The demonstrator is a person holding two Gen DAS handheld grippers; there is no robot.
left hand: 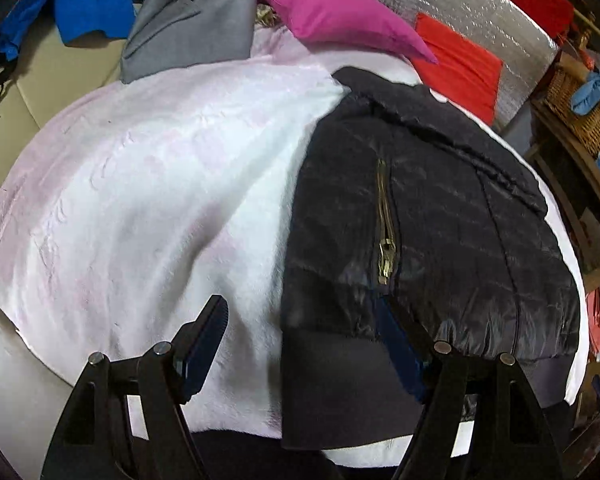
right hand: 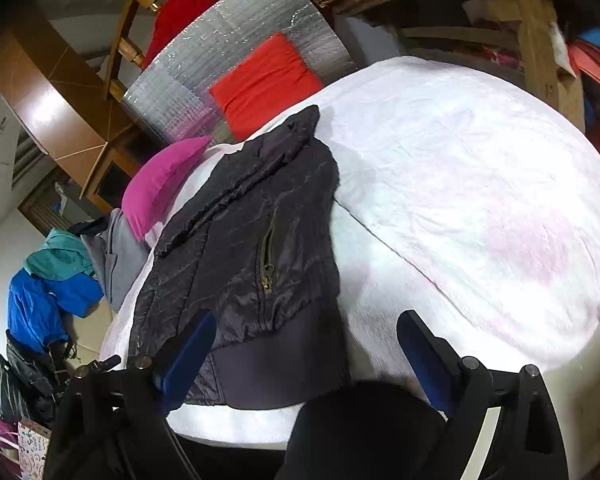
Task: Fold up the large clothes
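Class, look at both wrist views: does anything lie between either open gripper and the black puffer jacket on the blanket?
Nothing visible does. The black puffer jacket lies flat on the white blanket. The left gripper and right gripper hang open near its ribbed hem, jaws empty. The pink pillow and grey garment sit beyond the jacket.

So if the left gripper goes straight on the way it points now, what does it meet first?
Most likely the black jacket, at its left edge near the hem, or the white blanket right beside it. The open left gripper straddles that edge, and depth is hard to judge here.
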